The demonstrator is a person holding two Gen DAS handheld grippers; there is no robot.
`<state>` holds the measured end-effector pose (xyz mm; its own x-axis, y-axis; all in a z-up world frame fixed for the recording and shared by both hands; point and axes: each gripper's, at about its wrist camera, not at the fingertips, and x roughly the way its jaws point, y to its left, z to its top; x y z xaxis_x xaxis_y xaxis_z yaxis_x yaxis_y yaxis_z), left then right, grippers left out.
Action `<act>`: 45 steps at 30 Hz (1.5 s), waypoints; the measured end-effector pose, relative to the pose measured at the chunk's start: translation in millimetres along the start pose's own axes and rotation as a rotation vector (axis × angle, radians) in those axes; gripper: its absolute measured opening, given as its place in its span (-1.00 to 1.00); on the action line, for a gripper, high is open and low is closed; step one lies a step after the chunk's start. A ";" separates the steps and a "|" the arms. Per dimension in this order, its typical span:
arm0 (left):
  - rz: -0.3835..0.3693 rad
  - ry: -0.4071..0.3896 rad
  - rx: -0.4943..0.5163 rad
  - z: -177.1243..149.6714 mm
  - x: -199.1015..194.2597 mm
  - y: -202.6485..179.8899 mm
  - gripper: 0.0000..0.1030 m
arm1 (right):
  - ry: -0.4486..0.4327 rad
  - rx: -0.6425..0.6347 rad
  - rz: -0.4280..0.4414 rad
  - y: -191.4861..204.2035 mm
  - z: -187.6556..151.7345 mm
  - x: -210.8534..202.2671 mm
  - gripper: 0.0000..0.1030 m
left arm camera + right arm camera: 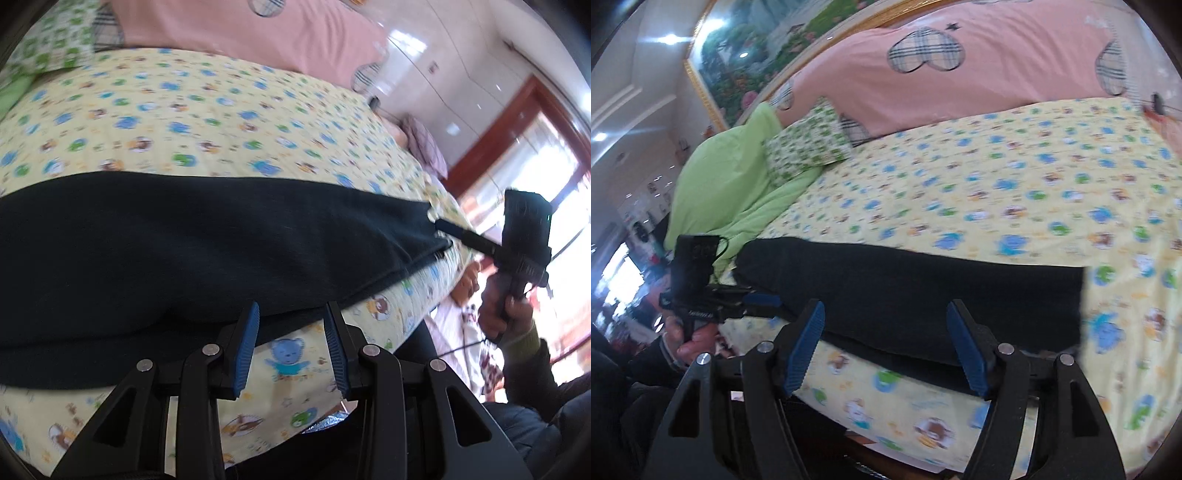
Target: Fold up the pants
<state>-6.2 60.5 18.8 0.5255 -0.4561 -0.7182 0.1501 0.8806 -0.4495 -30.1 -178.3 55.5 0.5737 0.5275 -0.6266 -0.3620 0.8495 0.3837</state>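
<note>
Dark pants lie flat along the near edge of a yellow cartoon-print bedsheet. Left gripper at 6 o'clock gapes wide, holding nothing; right gripper likewise wide, empty. Pink quilt at 12, green pillow at 9, framed landscape painting at 11.

No words or numbers clear enough to read. Only tiny blurry white marks on the left gripper body, and fuzzy print under a blue bear on the bedsheet.
</note>
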 end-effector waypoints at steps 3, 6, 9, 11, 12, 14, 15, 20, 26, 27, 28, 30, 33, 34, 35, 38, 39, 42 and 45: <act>0.031 -0.034 -0.076 -7.8 -17.1 20.7 -0.28 | 0.031 -0.008 0.049 10.0 -0.8 22.3 0.36; 0.064 -0.049 -0.134 -13.5 -30.3 38.6 -0.28 | 0.058 -0.015 0.114 21.8 0.4 43.6 0.36; 0.091 -0.064 -0.186 -18.5 -45.6 60.3 -0.28 | 0.079 -0.048 0.148 36.5 1.7 59.4 0.36; 0.121 -0.075 -0.223 -21.9 -53.9 72.6 -0.28 | 0.087 -0.059 0.167 44.6 3.7 69.0 0.36; 0.132 -0.082 -0.246 -23.5 -58.4 80.0 -0.24 | 0.091 -0.064 0.176 48.4 4.6 73.5 0.36; 0.149 -0.099 -0.290 -28.0 -66.0 92.7 -0.18 | 0.104 -0.081 0.191 57.0 5.8 82.9 0.36; 0.163 -0.111 -0.312 -30.0 -71.1 99.7 -0.15 | 0.111 -0.089 0.204 61.7 6.5 87.9 0.36; 0.208 -0.157 -0.398 -40.7 -92.8 131.3 0.01 | 0.136 -0.118 0.235 79.2 9.5 106.7 0.36; 0.267 -0.210 -0.519 -47.6 -114.2 168.7 0.07 | 0.169 -0.180 0.245 102.8 12.4 128.0 0.28; 0.276 -0.213 -0.550 -48.0 -116.8 177.4 0.09 | 0.177 -0.189 0.242 105.7 12.2 132.3 0.18; 0.279 -0.212 -0.574 -48.4 -118.4 184.5 0.09 | 0.189 -0.203 0.228 108.8 12.0 137.9 0.08; 0.282 -0.220 -0.604 -50.6 -123.3 194.2 0.09 | 0.213 -0.229 0.196 114.3 12.5 149.7 -0.01; 0.311 -0.231 -0.648 -47.8 -126.8 206.9 0.09 | 0.237 -0.287 0.152 124.3 10.3 164.2 -0.03; 0.311 -0.241 -0.665 -47.7 -129.2 212.0 0.09 | 0.241 -0.306 0.141 126.9 8.4 166.3 -0.03; 0.310 -0.249 -0.679 -47.2 -130.7 217.0 0.09 | 0.246 -0.330 0.123 130.0 6.9 170.0 -0.03; 0.337 -0.266 -0.707 -44.0 -132.3 228.5 0.09 | 0.257 -0.402 0.079 138.5 1.9 179.3 -0.05; 0.342 -0.264 -0.711 -42.1 -130.5 230.5 0.09 | 0.261 -0.421 0.070 140.4 0.5 182.2 -0.06; 0.340 -0.256 -0.720 -38.0 -121.7 234.6 0.09 | 0.278 -0.468 0.035 143.0 -3.6 191.1 -0.07; 0.347 -0.256 -0.711 -36.1 -116.7 234.8 0.11 | 0.290 -0.521 -0.016 146.2 -8.1 198.2 -0.07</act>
<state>-62.4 315.9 -22.1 0.6318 -0.0541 -0.7733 -0.5756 0.6353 -0.5148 24.7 50.4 -18.0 0.3844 0.4287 -0.8176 -0.7098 0.7035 0.0351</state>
